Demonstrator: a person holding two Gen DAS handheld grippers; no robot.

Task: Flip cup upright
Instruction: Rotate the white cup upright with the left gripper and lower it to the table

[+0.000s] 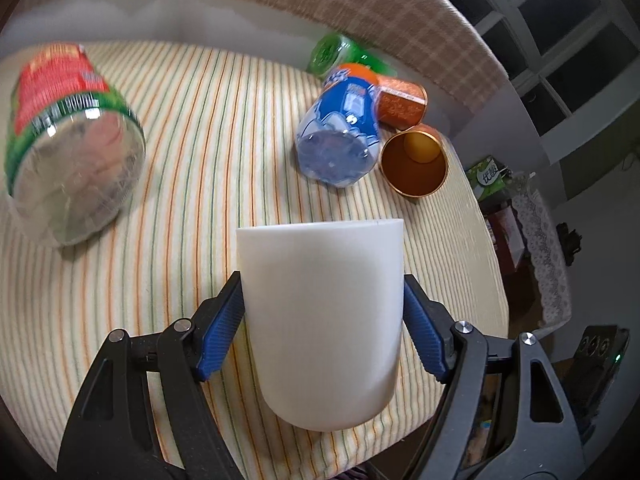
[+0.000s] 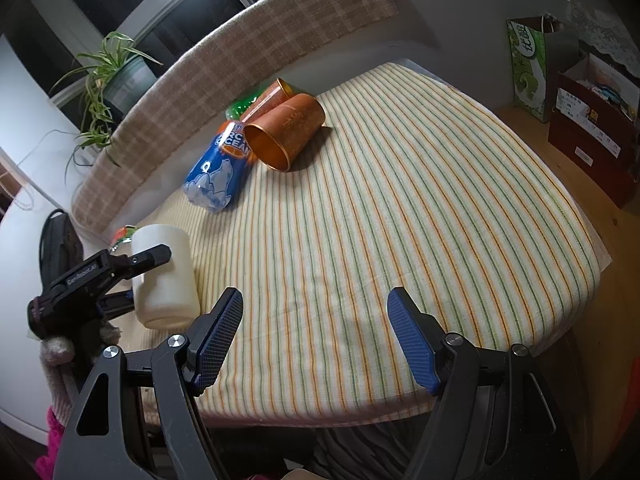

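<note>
A plain white cup (image 1: 322,320) stands between the blue pads of my left gripper (image 1: 322,332), rim up and rounded base down, just above or on the striped cloth (image 1: 192,184). Both pads press its sides. In the right wrist view the same cup (image 2: 168,268) shows at the left, held by the left gripper (image 2: 132,276). My right gripper (image 2: 316,336) is open and empty, hovering over the front of the striped cloth (image 2: 380,220).
Lying on the cloth: an orange metal cup (image 1: 414,160) (image 2: 286,136), a blue-labelled bottle (image 1: 340,136) (image 2: 218,168), an orange tube (image 1: 402,100), a green bottle (image 1: 340,54), a big clear red-and-green-labelled bottle (image 1: 68,140). Boxes (image 2: 592,128) stand right; a plant (image 2: 112,76) behind.
</note>
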